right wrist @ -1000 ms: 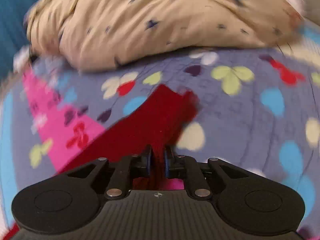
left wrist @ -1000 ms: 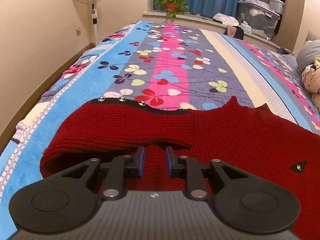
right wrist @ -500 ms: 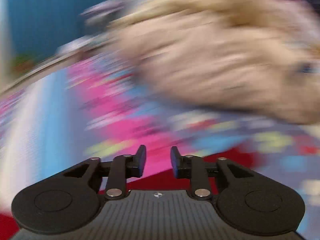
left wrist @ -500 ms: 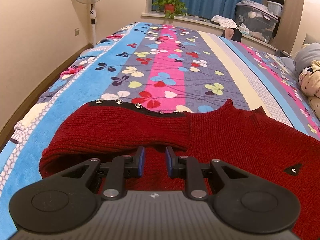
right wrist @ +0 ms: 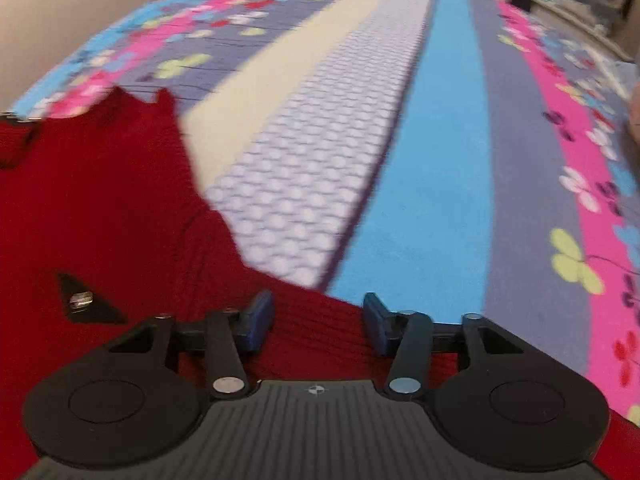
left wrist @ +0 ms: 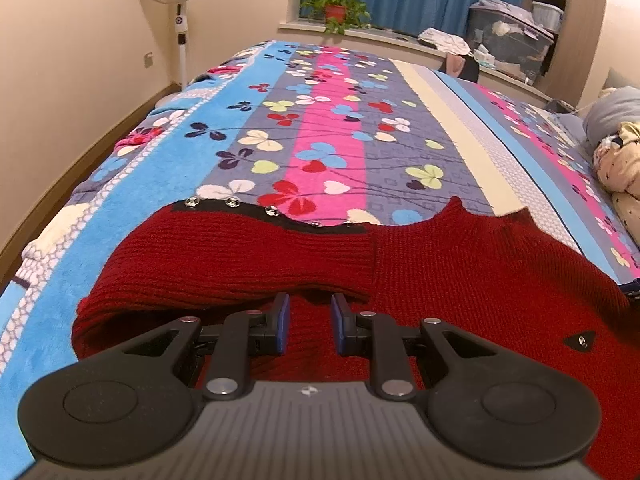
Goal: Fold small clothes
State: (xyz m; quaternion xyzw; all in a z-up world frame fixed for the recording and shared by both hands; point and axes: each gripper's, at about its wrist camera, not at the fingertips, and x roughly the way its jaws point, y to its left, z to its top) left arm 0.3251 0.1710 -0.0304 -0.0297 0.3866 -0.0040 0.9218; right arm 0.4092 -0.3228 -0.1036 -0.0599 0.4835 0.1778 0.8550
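We see a red knitted sweater (left wrist: 472,280) lying flat on a flower-striped bedspread (left wrist: 320,140), its left sleeve (left wrist: 240,256) already folded across the body. Our left gripper (left wrist: 307,320) hovers at the sleeve's near edge as it did a second ago, jaws slightly apart and holding nothing. Our right gripper (right wrist: 318,320), which a second ago was nearly closed around red fabric, has released it and swung back over the sweater's right side, jaws now wide apart above the knit. We judge it is lining up to take the right edge for the next fold
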